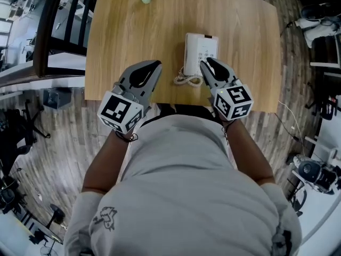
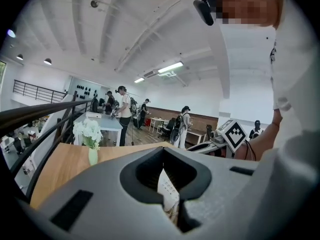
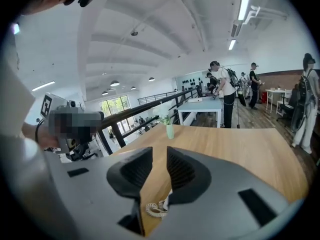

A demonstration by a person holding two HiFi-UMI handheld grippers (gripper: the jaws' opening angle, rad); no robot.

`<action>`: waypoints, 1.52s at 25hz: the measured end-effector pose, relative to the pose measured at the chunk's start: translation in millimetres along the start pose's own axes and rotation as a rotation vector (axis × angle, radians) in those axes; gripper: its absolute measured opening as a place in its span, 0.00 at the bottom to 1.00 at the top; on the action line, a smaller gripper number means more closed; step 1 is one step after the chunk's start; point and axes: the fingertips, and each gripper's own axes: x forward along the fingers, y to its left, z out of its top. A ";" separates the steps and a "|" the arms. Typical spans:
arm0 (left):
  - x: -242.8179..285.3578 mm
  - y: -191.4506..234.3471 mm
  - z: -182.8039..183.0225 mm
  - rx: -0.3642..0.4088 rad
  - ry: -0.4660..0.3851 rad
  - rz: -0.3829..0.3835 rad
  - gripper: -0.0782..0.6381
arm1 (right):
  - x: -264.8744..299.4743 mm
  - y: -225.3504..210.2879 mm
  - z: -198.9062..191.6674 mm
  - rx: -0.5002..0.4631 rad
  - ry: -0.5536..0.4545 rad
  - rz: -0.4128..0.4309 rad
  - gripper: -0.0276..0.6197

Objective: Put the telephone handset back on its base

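Handset (image 1: 191, 55) appears to lie along the 9 o'clock side of the white base (image 1: 208, 49), on the table (image 1: 117, 47). From the head view I cannot tell whether it is seated in its cradle. The cord (image 1: 184, 80) bunches in coils at the base's 7 o'clock corner.

It looks like a light, stiff plastic shell, smooth enough to slip. The narrow middle of the bar is likely the best place to grip it. The springy cord may tug it back when it is lifted.

The right gripper (image 1: 205, 64) hangs over the base's 6 o'clock edge. Its jaws stand slightly apart, with only bare wood and cord showing through the gap. The left gripper (image 1: 156, 64), at 9 o'clock from the phone, has its tips together on nothing.

The keypad print is too small to read, and no brand shows. The marker cubes carry only square patterns.
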 end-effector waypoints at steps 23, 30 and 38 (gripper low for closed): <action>12.9 -149.2 22.1 0.052 -0.046 0.083 0.12 | -182.4 -22.5 10.4 -0.202 -0.136 0.201 0.05; 9.2 -205.6 23.2 0.058 -0.057 0.126 0.12 | -236.3 -29.4 -4.5 -0.226 -0.153 0.263 0.05; -2.3 -231.1 34.4 0.093 -0.075 0.111 0.12 | -264.9 -14.7 -9.2 -0.231 -0.183 0.285 0.05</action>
